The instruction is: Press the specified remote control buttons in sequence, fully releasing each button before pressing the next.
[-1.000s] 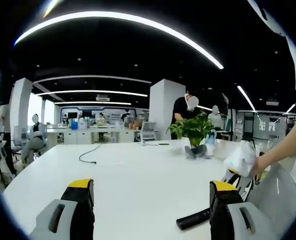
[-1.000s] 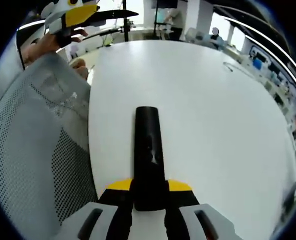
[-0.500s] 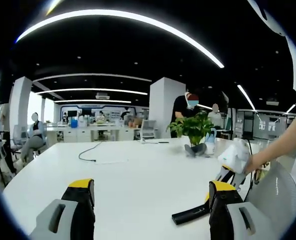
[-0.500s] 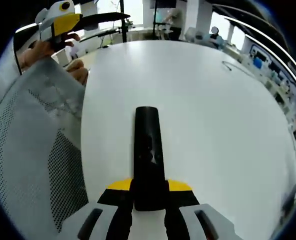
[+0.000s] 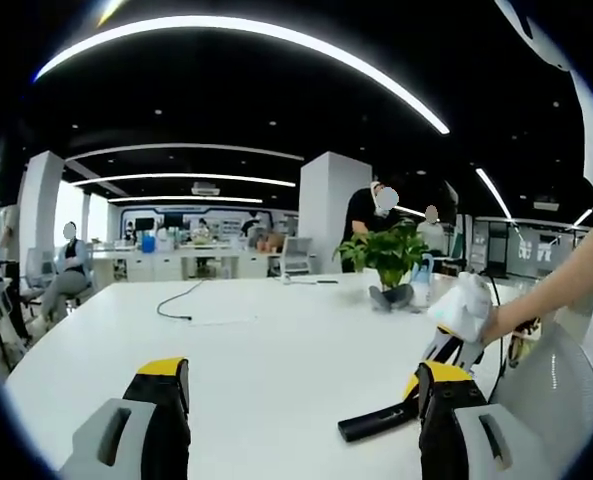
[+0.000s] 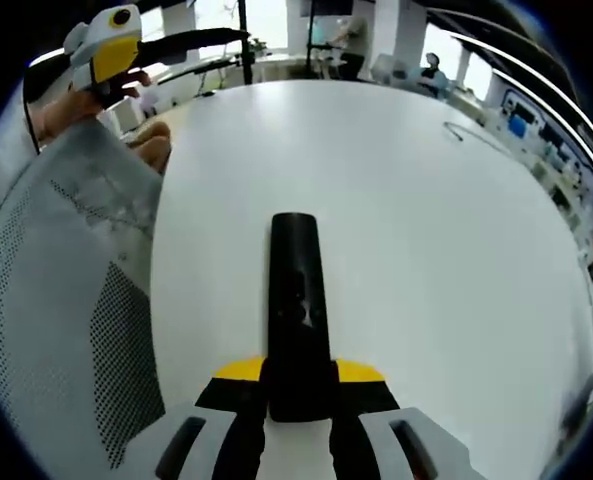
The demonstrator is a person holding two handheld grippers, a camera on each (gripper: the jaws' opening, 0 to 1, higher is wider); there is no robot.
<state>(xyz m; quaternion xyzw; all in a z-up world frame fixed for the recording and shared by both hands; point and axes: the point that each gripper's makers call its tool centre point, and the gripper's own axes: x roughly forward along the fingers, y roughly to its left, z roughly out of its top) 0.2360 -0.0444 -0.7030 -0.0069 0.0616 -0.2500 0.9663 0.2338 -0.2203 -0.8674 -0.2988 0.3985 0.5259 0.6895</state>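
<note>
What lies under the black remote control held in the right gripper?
Under the remote control the white table shows on both sides. The right gripper covers its near end, so nothing beneath that part can be seen.

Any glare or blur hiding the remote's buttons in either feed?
Right gripper view: the remote is sharp but uniformly dark, a small glint mid-body, buttons indistinct. Left gripper view: bright white table, strong fisheye bending of the ceiling lights, the remote a thin silhouette.

Wide open white table ahead; potted plant and cable far back, mesh chair crowding the edge.
</note>
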